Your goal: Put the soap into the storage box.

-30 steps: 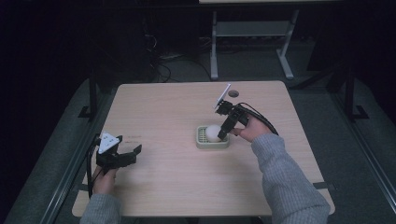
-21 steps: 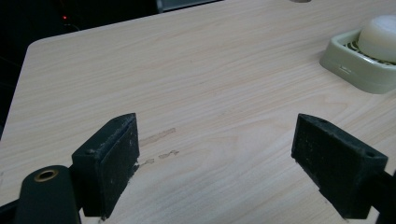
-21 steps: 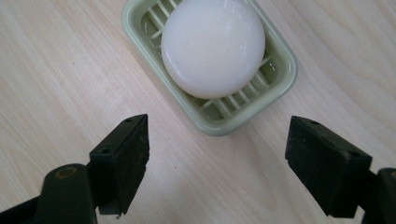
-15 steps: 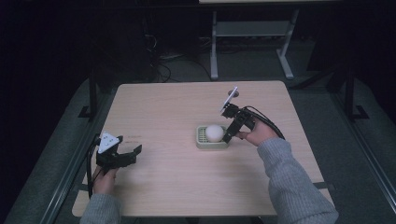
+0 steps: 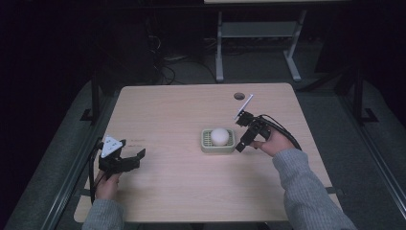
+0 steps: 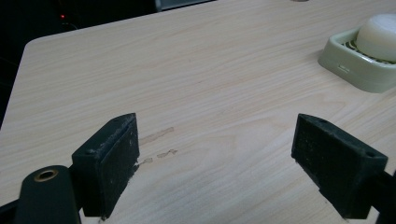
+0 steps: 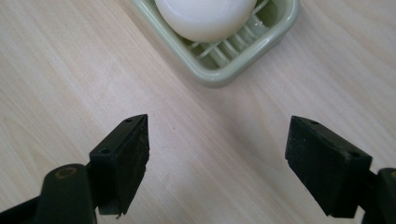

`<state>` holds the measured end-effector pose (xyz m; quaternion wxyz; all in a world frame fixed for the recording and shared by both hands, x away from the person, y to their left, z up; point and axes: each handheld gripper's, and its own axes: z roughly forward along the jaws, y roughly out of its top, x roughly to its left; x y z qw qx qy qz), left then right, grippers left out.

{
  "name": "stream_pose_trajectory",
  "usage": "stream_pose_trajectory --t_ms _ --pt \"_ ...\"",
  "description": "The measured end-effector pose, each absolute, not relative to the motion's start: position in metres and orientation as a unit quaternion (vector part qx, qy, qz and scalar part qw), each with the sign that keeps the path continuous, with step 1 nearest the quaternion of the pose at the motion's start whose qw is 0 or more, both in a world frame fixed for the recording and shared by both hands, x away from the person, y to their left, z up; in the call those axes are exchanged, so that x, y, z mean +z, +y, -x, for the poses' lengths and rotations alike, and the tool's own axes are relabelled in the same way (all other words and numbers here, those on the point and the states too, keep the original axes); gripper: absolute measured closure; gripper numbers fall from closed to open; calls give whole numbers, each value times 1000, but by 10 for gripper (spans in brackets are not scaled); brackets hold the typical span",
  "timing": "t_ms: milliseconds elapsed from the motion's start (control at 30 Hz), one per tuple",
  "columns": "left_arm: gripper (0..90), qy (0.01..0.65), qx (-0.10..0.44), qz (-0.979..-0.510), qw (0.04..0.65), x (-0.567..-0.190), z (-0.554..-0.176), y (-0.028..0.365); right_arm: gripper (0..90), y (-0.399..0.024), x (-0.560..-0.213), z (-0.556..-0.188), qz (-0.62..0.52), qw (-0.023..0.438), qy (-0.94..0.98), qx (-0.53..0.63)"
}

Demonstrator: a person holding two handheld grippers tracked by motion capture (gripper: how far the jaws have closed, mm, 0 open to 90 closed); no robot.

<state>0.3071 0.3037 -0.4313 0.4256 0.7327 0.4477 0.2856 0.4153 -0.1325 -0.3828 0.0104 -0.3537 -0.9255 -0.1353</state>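
Note:
A white oval soap (image 5: 220, 136) lies in a pale green slatted soap dish (image 5: 206, 145) near the middle of the table. My right gripper (image 5: 242, 144) hovers just right of the dish, open and holding nothing. From the right gripper view the soap (image 7: 205, 16) and the dish (image 7: 243, 58) sit just beyond the spread jaws. My left gripper (image 5: 134, 159) rests open at the table's front left, far from the dish. In the left gripper view the dish (image 6: 345, 70) and soap (image 6: 378, 35) appear at the upper right.
The wooden table (image 5: 182, 110) has a round cable hole (image 5: 239, 96) near its far edge. Faint smudges (image 6: 159, 144) mark the wood by the left gripper. Dark floor, cables and a white desk frame (image 5: 258, 33) lie beyond the table.
My right gripper has drawn back from over the soap to the right of the dish, leaving the soap in the dish. The left gripper has stayed put.

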Motion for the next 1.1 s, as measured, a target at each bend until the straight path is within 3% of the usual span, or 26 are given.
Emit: stream_pose_trajectory --t_ms 867,1100 --pt "149 445 277 -738 426 -433 -307 299 212 -176 -399 -376 372 9 -915 -155" --pt "149 447 284 -736 421 -434 -307 296 200 -192 -403 -353 376 -18 -910 -177"
